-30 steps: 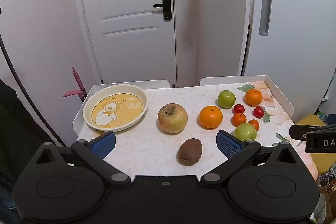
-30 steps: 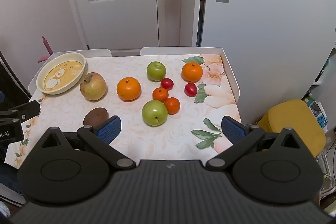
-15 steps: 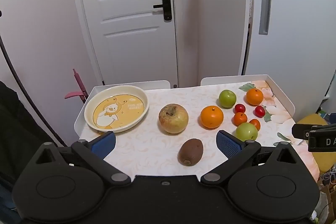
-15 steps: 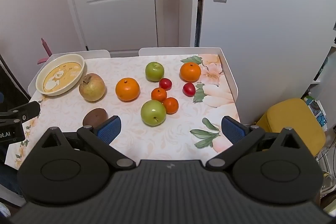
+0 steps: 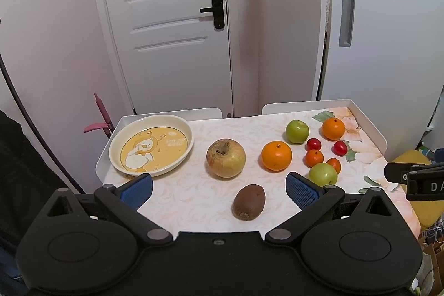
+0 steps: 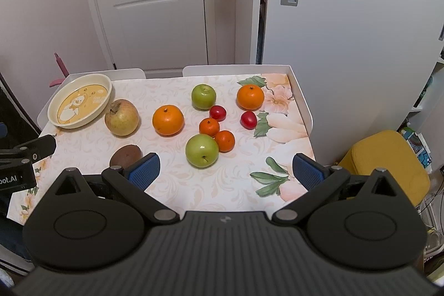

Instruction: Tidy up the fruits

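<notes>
Fruit lies loose on a floral table (image 5: 177, 193). A yellow-brown apple (image 5: 226, 158) (image 6: 121, 117), a brown kiwi (image 5: 249, 202) (image 6: 125, 155), two oranges (image 5: 276, 155) (image 6: 250, 97), two green apples (image 5: 297, 131) (image 6: 201, 150), small tangerines (image 6: 209, 127) and red cherry tomatoes (image 6: 248, 119) are spread from the middle to the right. A cream plate with a bear picture (image 5: 151, 144) (image 6: 80, 101) sits empty at the far left. My left gripper (image 5: 219, 189) is open and empty, the kiwi just ahead between its fingers. My right gripper (image 6: 226, 169) is open and empty, just short of the near green apple.
The table has raised white rims (image 5: 369, 124) at the back and sides. A white door (image 5: 172, 18) and a white cabinet (image 6: 347, 18) stand behind it. A yellow stool (image 6: 385, 162) is to the right of the table.
Both grippers have drifted slightly; the table and fruit sit a little lower and nearer in the views. No fruit has moved. Both stay open.
</notes>
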Tool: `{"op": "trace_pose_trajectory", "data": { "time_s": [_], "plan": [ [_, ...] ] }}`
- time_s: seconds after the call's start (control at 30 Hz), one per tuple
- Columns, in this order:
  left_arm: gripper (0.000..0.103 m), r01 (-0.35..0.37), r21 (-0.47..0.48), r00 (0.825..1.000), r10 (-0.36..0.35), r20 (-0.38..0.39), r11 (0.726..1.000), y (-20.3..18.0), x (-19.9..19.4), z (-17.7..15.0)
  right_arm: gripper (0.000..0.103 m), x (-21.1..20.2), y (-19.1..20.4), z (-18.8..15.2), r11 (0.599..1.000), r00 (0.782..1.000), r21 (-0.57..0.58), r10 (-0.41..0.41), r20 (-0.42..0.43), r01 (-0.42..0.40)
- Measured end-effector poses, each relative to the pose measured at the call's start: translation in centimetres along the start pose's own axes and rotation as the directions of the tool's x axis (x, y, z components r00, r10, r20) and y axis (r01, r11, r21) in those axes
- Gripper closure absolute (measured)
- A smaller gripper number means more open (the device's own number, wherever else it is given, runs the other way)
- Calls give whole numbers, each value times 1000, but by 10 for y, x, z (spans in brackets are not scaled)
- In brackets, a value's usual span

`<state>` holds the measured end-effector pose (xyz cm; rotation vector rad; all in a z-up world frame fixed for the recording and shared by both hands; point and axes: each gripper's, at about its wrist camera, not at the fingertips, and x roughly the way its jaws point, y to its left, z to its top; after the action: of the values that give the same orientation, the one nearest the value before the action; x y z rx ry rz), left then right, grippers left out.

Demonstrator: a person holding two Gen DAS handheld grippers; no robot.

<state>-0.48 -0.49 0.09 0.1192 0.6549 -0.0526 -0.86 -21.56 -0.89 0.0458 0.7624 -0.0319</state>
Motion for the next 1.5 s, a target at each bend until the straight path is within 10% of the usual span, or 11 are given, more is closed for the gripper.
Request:
{"op": "trace_pose_trajectory", "data": {
  "time_s": [1.5],
  "plan": [
    [0,-9,-14,1000,9,15,1000,3,-9,-4,0,-2,-1,-1,1000,1000,2,15,5,-15]
  ]
}}
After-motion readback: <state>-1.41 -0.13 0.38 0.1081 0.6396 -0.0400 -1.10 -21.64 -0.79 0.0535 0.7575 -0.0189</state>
